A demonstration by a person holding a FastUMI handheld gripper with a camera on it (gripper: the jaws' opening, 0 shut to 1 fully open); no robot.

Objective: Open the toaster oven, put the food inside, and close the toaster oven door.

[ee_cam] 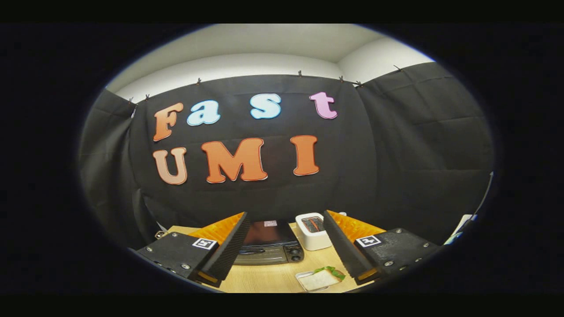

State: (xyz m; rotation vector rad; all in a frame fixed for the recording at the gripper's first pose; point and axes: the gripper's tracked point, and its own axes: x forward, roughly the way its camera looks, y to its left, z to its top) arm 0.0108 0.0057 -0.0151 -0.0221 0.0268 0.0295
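A: State of the tongs (pixel 282 246)?
B: Spread wide, holding nothing, raised above the wooden surface (pixel 269 277).
A: Objects, left to right?
B: Toaster oven (pixel 269 248), door closed, sat between the fingers. White toaster (pixel 313 231) just right of it. Food tray (pixel 319 279) lay nearer, beside the right finger.

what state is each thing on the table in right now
toaster oven: door shut, standing beyond the tool's fingers
tool: open, fingers spread wide, holding nothing
food: lying in its small tray, not picked up, just ahead between the fingers
white toaster: upright beside the toaster oven, something dark in its slot
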